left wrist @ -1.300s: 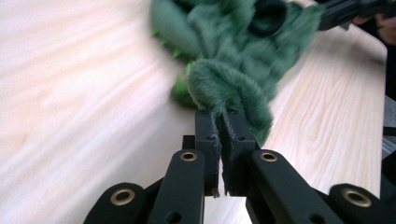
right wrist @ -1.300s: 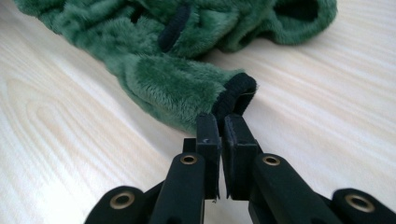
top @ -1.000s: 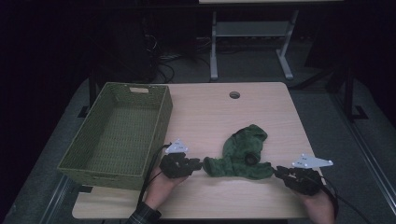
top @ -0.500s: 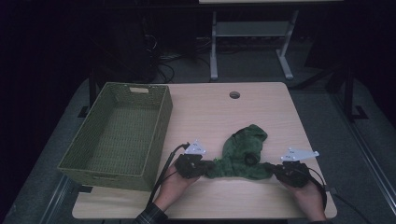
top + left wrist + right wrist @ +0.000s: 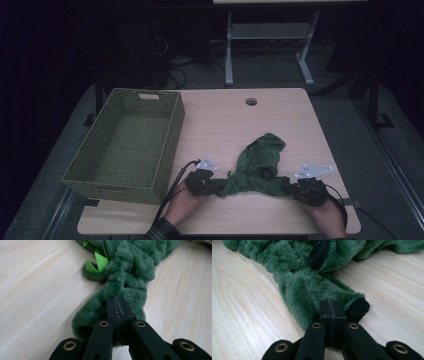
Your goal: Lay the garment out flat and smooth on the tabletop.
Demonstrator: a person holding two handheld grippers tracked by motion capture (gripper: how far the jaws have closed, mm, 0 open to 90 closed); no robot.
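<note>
1. The green fleece garment (image 5: 257,167) lies near the worktop's (image 5: 225,125) 6 o'clock edge, its stretched lower edge running 9 to 3 o'clock.
2. Plush, crumpled, black-trimmed, bright green tag.
3. Left gripper (image 5: 209,184) and right gripper (image 5: 294,188): fingers have just closed, pinching its opposite ends.

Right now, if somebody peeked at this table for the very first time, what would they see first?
Probably the fuzzy green cloth bunched near the front of the wooden table, with the left gripper and the right gripper each pinching one end. Next, the big woven green basket on the table's left side.
</note>
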